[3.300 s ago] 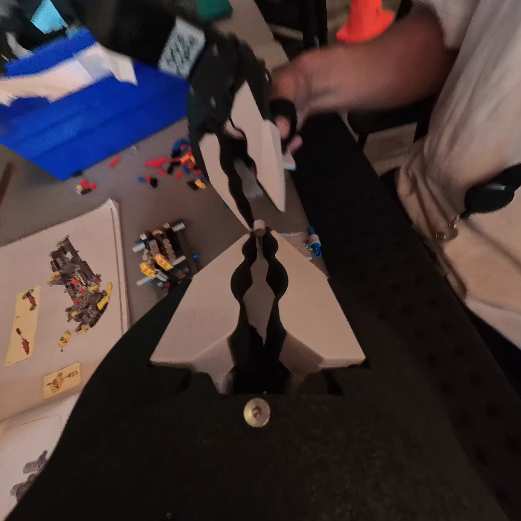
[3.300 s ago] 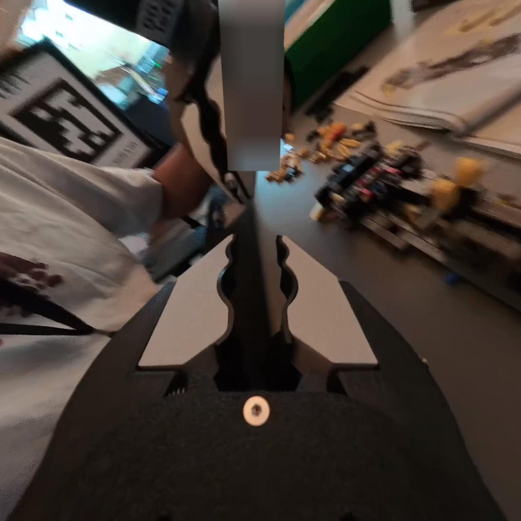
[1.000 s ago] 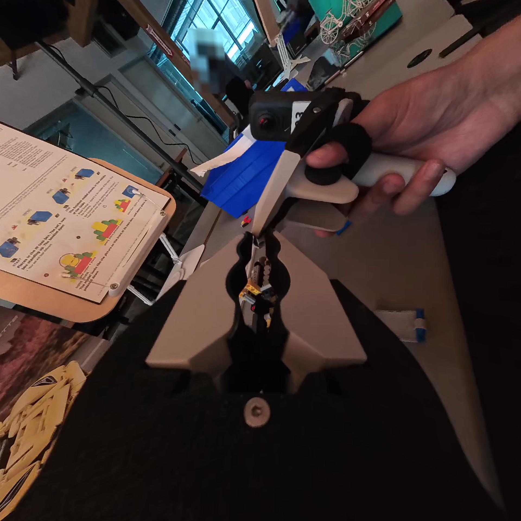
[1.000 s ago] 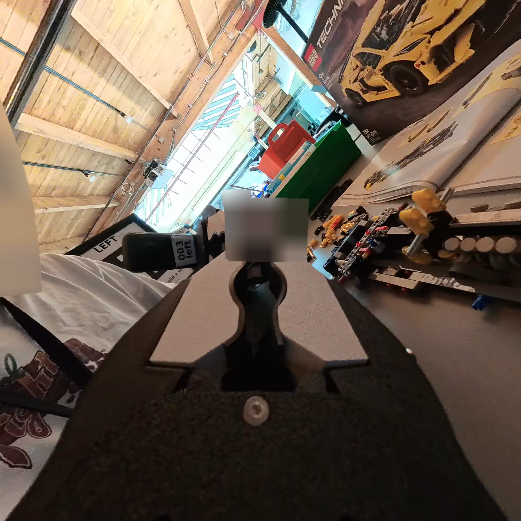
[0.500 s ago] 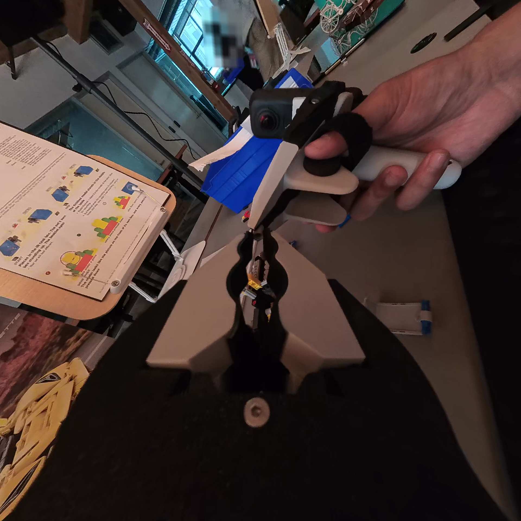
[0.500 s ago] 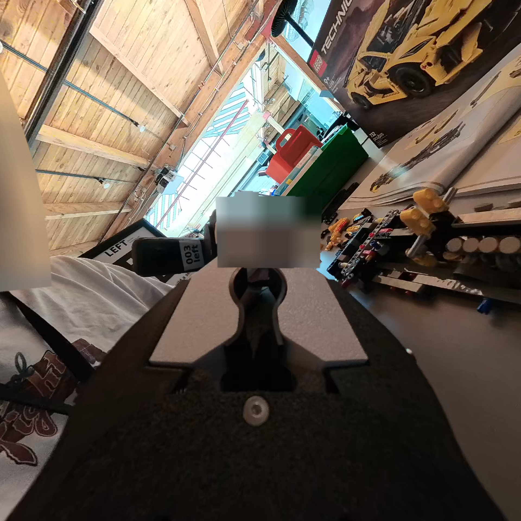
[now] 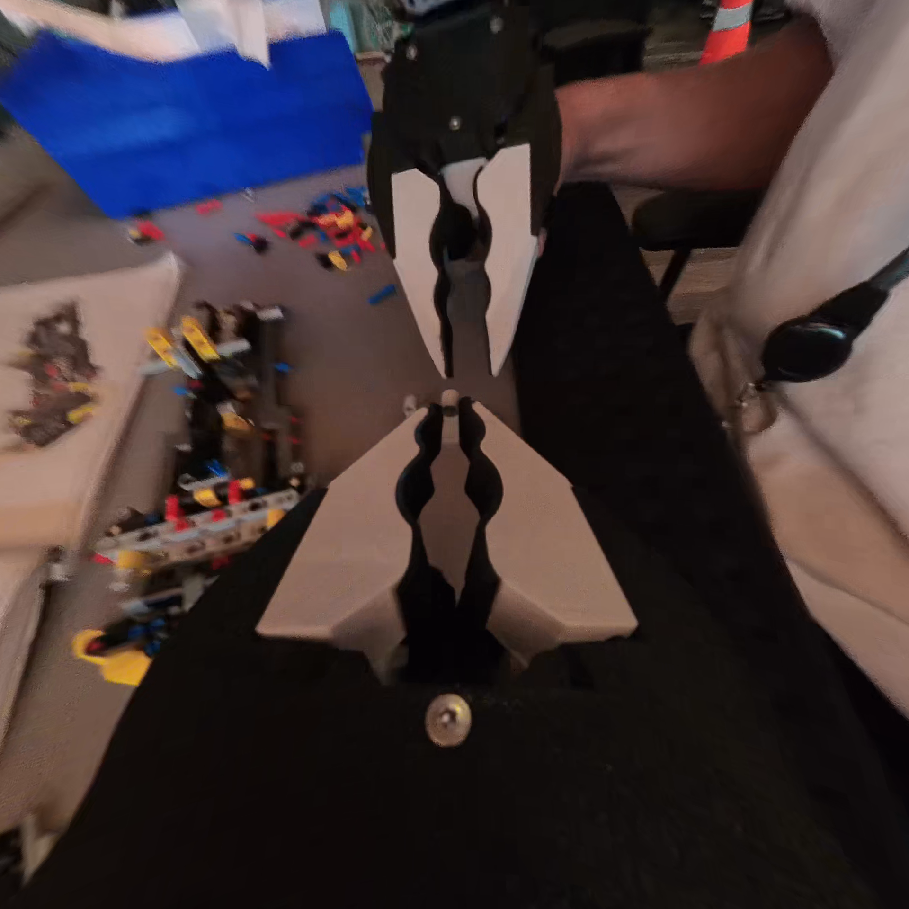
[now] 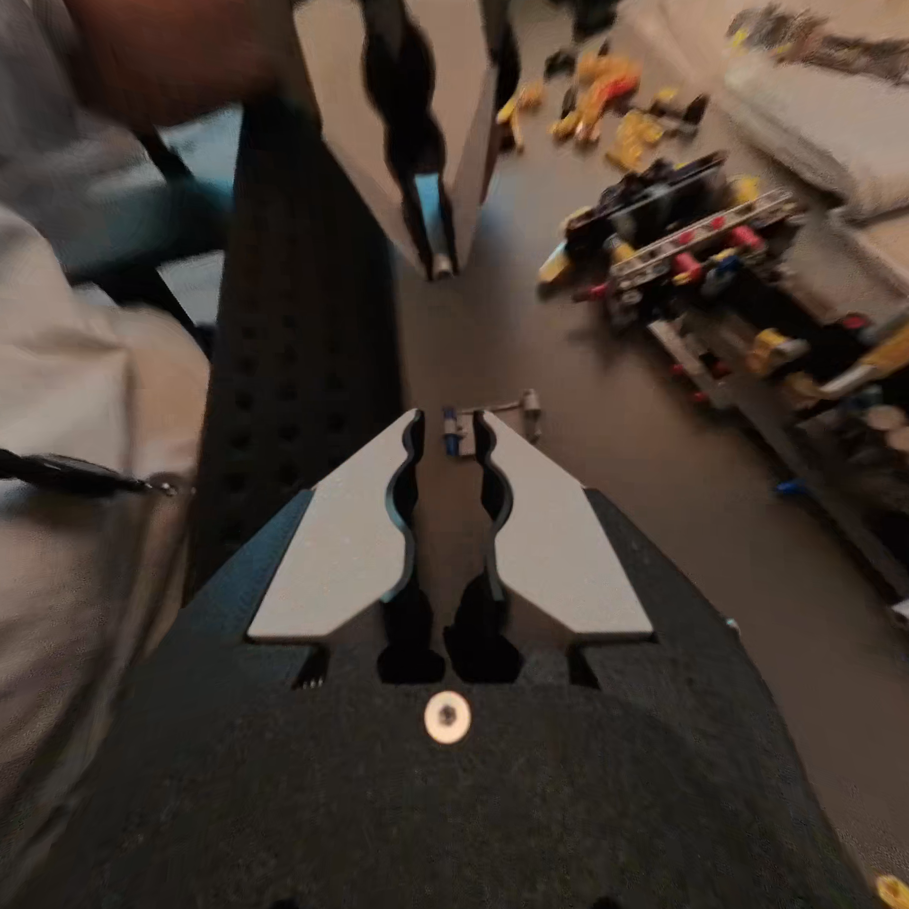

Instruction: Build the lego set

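**Mid-build: small peg held, chassis half done**

Left wrist view: we are clenching the left hand-held gripper (image 7: 448, 406) on a small pale peg (image 7: 449, 397), pinched right at the tips. The right hand-held gripper (image 7: 467, 375) is pointing back at us just beyond, tips parted, nothing between them. The partly built chassis (image 7: 216, 457) is lying on the desk (image 7: 344, 334) to the left, beside the open instruction booklet (image 7: 74, 393). Loose bricks (image 7: 324, 231) are scattered in front of a blue bin (image 7: 196, 123). Frame is blurry.

Right wrist view: we are holding the right hand-held gripper (image 8: 446, 418) released, empty, above a small grey-and-blue sub-piece (image 8: 484, 423) lying on the desk (image 8: 590, 541). Opposite, the left hand-held gripper (image 8: 441, 273) is showing the peg (image 8: 442, 263) at its tips. The chassis (image 8: 713, 275) is sitting to the right, loose yellow bricks (image 8: 605, 108) beyond it.

Progress, as we are judging it: frame assembled, bodywork missing, many bricks unused, so most of the build is left. The peg is not yet seated anywhere.
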Tool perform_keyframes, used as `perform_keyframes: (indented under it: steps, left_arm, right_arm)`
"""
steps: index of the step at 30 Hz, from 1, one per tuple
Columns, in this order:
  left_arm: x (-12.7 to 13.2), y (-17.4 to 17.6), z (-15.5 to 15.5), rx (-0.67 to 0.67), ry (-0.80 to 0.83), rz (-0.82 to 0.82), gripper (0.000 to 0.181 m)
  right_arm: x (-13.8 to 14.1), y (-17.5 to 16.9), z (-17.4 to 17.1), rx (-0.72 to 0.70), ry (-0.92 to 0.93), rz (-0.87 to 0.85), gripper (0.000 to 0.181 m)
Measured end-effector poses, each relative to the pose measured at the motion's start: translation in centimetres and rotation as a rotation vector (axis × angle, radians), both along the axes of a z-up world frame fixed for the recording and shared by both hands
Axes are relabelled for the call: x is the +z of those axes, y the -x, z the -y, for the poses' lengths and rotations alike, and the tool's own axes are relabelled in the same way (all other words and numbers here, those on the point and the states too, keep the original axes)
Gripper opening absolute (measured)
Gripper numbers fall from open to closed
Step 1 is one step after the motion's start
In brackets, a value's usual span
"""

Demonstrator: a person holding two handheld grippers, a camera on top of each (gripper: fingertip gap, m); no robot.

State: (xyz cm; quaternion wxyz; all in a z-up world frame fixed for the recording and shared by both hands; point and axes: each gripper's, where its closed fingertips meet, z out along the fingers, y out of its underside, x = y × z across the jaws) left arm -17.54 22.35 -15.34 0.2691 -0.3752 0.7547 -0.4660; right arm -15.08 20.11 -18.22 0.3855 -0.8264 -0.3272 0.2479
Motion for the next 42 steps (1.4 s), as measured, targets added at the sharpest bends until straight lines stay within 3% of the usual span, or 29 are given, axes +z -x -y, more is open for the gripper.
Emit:
perform_keyframes:
  steps: [9,23,42]
  left_arm:
    - [-4.5,0.3,0.6,-0.045,-0.164,-0.134,0.006]
    - [-3.0,-0.7,-0.1,-0.018,-0.305,0.090,0.006]
    - [-3.1,-1.2,0.3,-0.018,-0.315,0.085,0.005]
  right_arm:
    - [-2.9,0.9,-0.4,0.086,-0.032,0.217,0.014]
    - [-0.3,0.9,-1.6,0.066,-0.129,0.046,0.007]
    - [0.2,1.0,-1.6,0.070,-0.168,0.050,0.007]
